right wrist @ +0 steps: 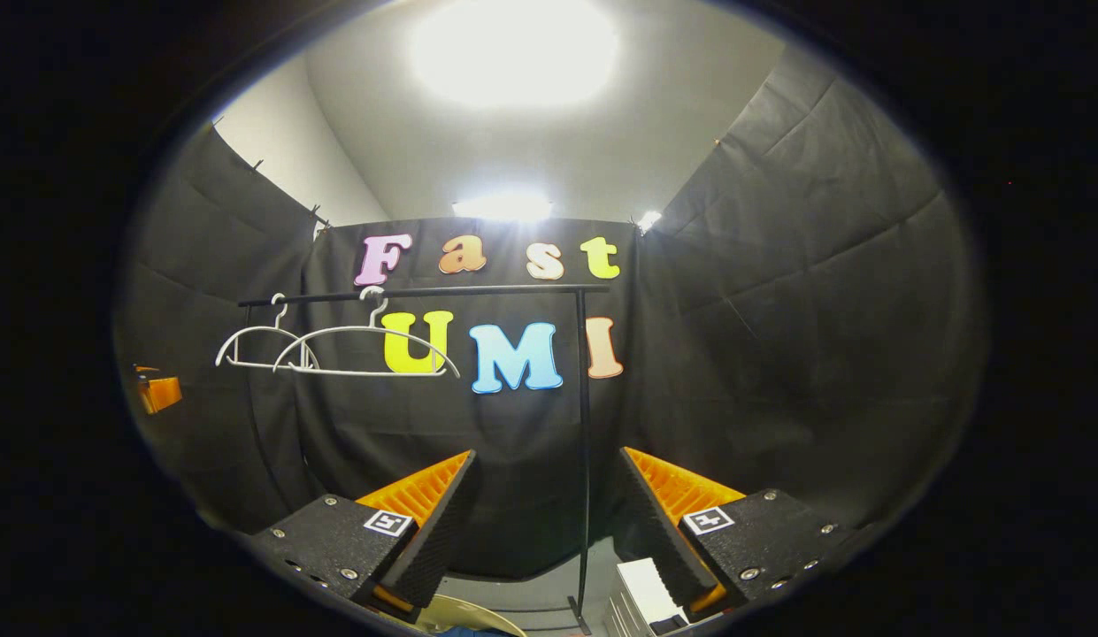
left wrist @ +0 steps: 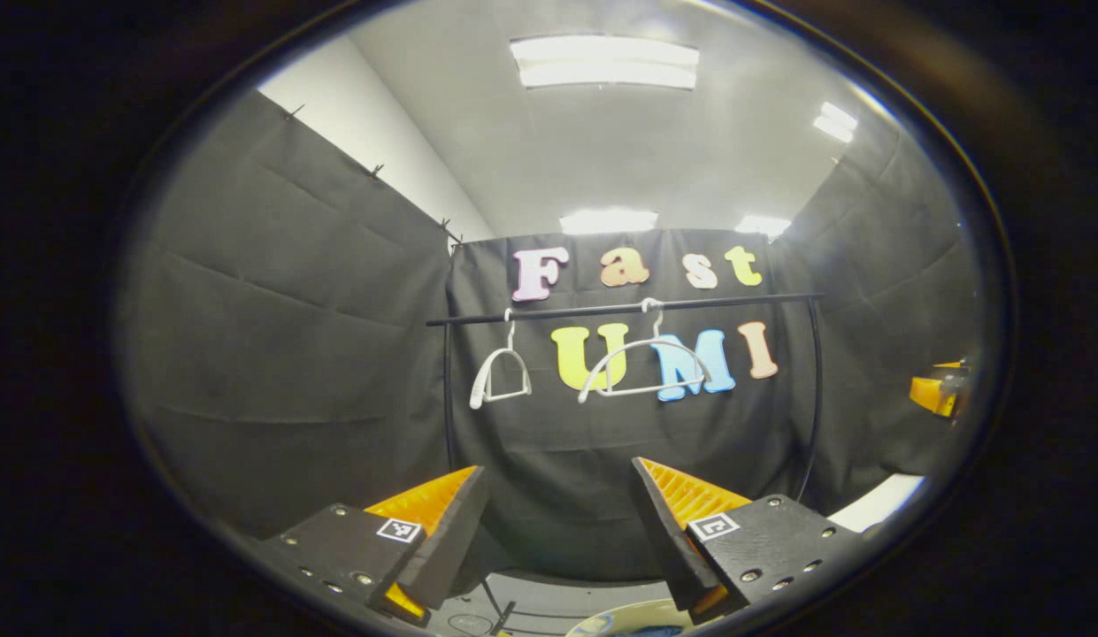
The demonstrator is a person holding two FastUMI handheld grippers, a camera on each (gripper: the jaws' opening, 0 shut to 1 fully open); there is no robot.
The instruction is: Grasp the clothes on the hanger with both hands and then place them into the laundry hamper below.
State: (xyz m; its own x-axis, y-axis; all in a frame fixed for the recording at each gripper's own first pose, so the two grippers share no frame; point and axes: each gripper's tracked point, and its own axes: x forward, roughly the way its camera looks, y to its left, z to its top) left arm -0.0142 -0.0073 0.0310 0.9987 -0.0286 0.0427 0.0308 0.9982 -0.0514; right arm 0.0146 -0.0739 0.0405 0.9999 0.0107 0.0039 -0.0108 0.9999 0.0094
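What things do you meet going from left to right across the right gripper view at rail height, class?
Other claw → first white hanger → second white hanger → black rail's right upright → black cloth side wall.

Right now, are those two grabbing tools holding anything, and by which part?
Nothing is held. The left hand-held gripper and right hand-held gripper are both open, with only air between their fingers. The two white plastic hangers hang bare on the black rail.
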